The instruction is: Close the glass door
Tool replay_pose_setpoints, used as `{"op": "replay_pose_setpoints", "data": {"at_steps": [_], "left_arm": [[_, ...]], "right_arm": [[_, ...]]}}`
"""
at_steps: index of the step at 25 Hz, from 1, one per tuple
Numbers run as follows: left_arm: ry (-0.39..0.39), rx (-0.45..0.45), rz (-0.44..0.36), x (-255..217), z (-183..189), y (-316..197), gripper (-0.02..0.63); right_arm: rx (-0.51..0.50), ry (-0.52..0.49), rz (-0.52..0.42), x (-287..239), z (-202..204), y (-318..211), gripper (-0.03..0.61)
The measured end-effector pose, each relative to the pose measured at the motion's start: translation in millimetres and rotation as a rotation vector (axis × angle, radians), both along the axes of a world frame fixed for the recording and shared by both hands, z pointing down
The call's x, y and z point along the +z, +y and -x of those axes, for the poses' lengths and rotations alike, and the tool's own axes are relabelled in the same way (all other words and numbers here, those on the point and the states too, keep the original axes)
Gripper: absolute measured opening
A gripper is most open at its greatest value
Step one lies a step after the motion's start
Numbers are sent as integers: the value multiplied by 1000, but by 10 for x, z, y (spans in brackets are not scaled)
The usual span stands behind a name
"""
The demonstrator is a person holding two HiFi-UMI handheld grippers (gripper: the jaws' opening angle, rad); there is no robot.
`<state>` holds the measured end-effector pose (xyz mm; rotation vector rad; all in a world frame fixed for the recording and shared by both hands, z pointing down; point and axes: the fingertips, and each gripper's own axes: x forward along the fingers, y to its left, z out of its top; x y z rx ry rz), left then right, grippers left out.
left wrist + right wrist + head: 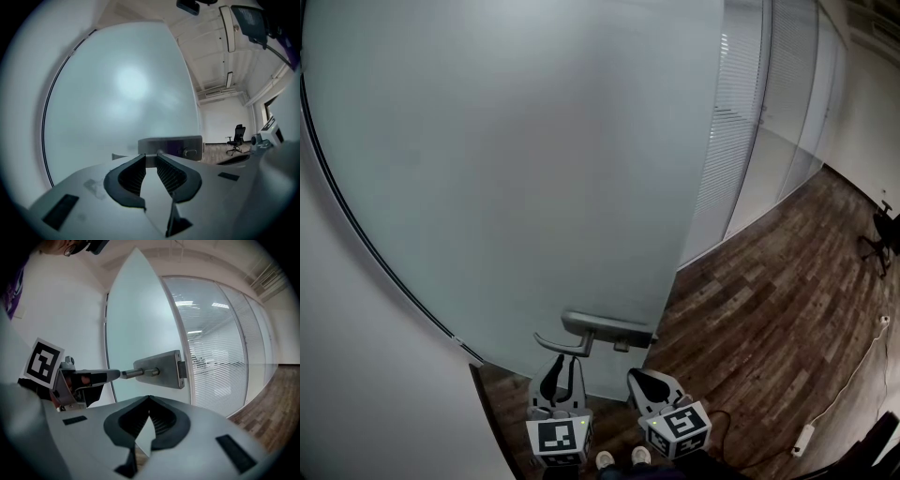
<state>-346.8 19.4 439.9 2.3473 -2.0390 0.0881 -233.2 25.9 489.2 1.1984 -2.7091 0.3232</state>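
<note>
**Lever end between the left jaws; door edge upright**

In the head view the frosted glass door (516, 169) fills the frame from 9 o'clock round to 1 o'clock. Its long axis is upright, and its free edge runs from 12 o'clock down to the handle plate (614, 327) near 6 o'clock. The slatted glass wall (736, 122) lies beyond that edge at 2 o'clock. None of the views shows whether the door is latched.

The lever (555, 345) lies level. It points from the plate toward 9 o'clock, and its tip curls slightly.

The left gripper (565, 364) sits at 6 o'clock, just under the lever's tip, and is aimed at the door. In the left gripper view its fingers stand a little apart. The grey end of the lever shows between the tips, but no pad clearly presses on it.

The right gripper (639, 377) is just beside the left one, toward 5 o'clock and below the plate. Its fingertips meet with nothing between them. In the right gripper view the plate is at 12 o'clock and the left gripper is at 9 o'clock, on the lever's end.

The wooden floor (769, 300) spreads from 3 to 5 o'clock, with an office chair (883, 239) at 3 o'clock. The person's shoes (623, 458) show at 6 o'clock.
</note>
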Motion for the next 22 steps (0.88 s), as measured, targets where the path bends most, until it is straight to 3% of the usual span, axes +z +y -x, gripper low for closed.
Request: {"op": "replay_pose_setpoints", "data": {"at_steps": [3,5,8,11,14,18,22], "left_arm": [[-17,7,35,43,9,-47,51],[-90,-8,25,16,36,-51,51],[-358,1,10,-48,27,-2,51],[-695,103,40,16,-18,-8,121],[-955,201,96,169,13,-76,178],[-1199,302,106,263,17,-172,178],[-1379,353,59,249,-36,-258,178]], "right_arm": [[9,-5,4,14,-14,-6,-9],[10,3,6,15,-11,1,-9],[7,7,-3,0,1,8,-9],[18,4,2,6,-23,-5,-9],[27,0,8,21,-36,-6,-9],[35,-2,3,21,-30,8,-9],[46,-5,6,-2,-29,9,-9]]}}
